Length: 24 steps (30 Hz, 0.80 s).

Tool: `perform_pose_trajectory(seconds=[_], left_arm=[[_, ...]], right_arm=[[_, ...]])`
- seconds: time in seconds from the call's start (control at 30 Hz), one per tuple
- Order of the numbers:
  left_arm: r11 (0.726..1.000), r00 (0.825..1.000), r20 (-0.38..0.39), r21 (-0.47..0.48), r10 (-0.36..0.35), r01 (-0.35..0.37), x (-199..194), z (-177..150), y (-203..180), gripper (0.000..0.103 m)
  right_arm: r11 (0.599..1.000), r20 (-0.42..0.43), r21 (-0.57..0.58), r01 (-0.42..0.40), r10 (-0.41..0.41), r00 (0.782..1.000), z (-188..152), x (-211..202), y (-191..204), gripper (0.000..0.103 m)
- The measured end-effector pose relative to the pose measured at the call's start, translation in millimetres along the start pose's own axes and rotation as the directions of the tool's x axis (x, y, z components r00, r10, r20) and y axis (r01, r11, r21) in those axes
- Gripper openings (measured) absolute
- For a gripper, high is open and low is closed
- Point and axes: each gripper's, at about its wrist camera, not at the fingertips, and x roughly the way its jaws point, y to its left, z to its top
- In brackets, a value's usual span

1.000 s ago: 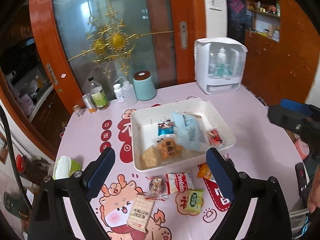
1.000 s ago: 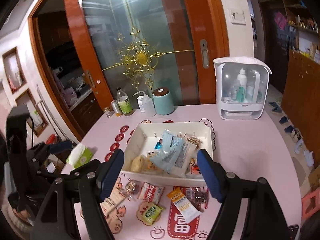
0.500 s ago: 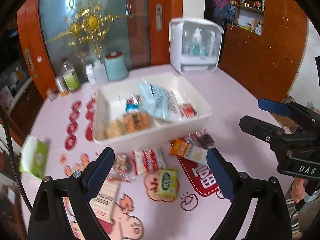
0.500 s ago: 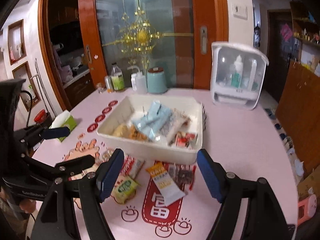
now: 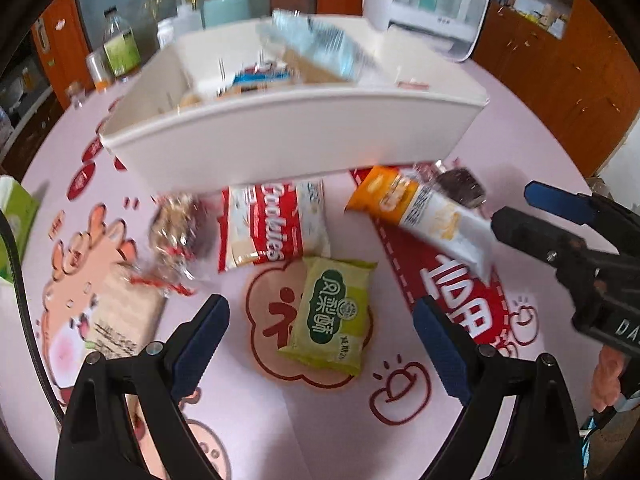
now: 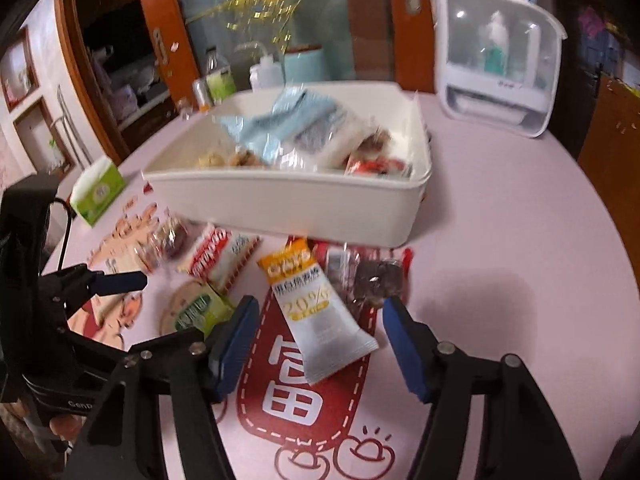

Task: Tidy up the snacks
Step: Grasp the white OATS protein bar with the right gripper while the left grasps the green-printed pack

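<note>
From the left wrist, the left claw (image 5: 320, 344) hangs wide open and empty over the green packet (image 5: 334, 316), which lies flat on the counter (image 5: 500, 120) just in front of the white bin (image 5: 288, 140), probably lined up as the next pick. From the right wrist, the right claw (image 6: 318, 340) is closing around the orange-and-white bar (image 6: 316, 316), a glossy flat pouch lying between the pads, not yet pinched, beside the other loose snacks.

We see a smooth white plastic bin (image 5: 288, 136), glossy foil snack wrappers (crinkled) (image 6: 316, 312), and wooden doors at twelve o'clock (image 6: 168, 36).
</note>
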Motion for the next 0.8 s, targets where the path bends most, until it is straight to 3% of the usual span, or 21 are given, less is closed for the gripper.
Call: perform_pose_trajectory(seconds=[0.17, 0.33, 0.57, 0.77, 0.8], left_arm=[[1.0, 1.0, -0.022, -0.018, 0.021, -0.021, 20.2, -3.3, 1.5, 0.093], [0.999, 0.999, -0.048, -0.032, 0.023, -0.025, 35.5, -5.4, 3.5, 0.093], [0.997, 0.997, -0.007, -0.035, 0.073, -0.073, 37.7, -3.8, 7.7, 0.076], [0.995, 0.997, 0.017, -0.063, 0.076, -0.075, 31.8, -3.2, 18.7, 0.062], [0.995, 0.997, 0.02, -0.065, 0.078, -0.076, 31.1, -3.4, 20.2, 0.061]], right_arm=[[1.0, -0.06, -0.02, -0.021, 0.02, 0.998, -5.1, 31.0, -2.9, 0.064], [0.998, -0.105, -0.04, -0.038, 0.034, 0.994, -9.5, 52.5, -4.0, 0.057], [0.994, -0.116, -0.09, -0.059, 0.048, 0.992, -11.3, 57.7, 6.3, 0.055], [0.988, -0.1, -0.155, 0.011, -0.027, 0.995, -13.4, 62.6, 19.0, 0.054], [0.986, -0.096, -0.167, 0.027, -0.043, 0.994, -14.3, 62.6, 21.1, 0.05]])
